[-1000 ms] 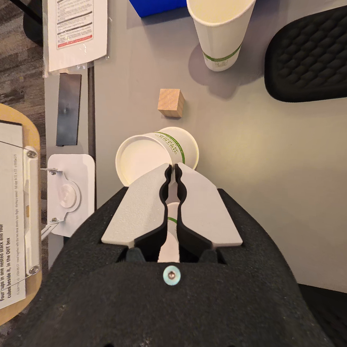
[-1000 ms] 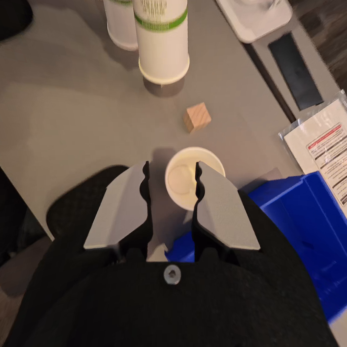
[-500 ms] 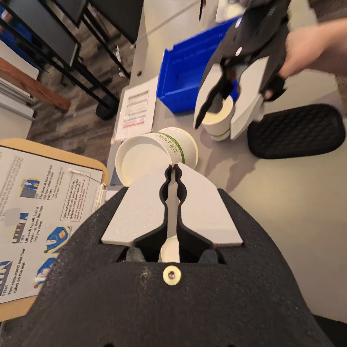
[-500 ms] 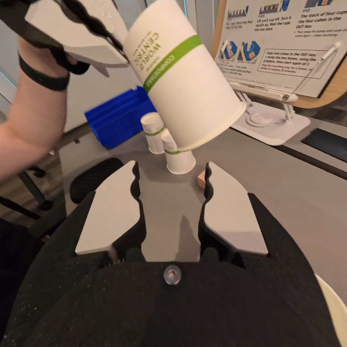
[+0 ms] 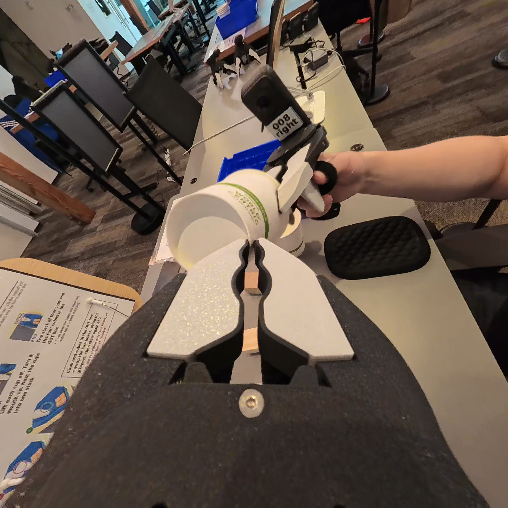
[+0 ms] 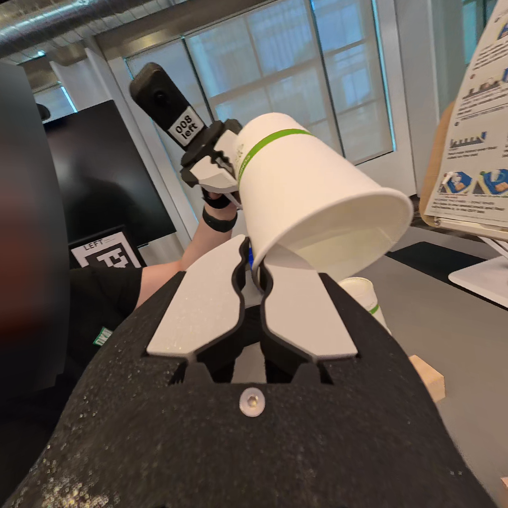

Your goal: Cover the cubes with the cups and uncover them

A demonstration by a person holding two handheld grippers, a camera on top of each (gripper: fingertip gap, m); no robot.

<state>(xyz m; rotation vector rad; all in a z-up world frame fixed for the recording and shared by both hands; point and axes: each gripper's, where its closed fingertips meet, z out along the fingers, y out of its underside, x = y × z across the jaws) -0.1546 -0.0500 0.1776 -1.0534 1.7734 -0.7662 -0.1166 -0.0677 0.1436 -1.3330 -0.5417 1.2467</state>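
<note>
Rising to meet the tilted white paper cup with a green band (image 6: 316, 192), the right gripper (image 6: 254, 247) closed from open onto its mouth rim while the left gripper (image 5: 251, 242) stayed clamped near its base, suggesting a mid-air handover above the uncovered wooden cube (image 6: 428, 382).

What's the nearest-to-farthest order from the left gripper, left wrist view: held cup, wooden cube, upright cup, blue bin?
1. Held cup: pinched in the left gripper.
2. Wooden cube: just below.
3. Upright cup: beyond, right.
4. Blue bin: farthest back.
</note>
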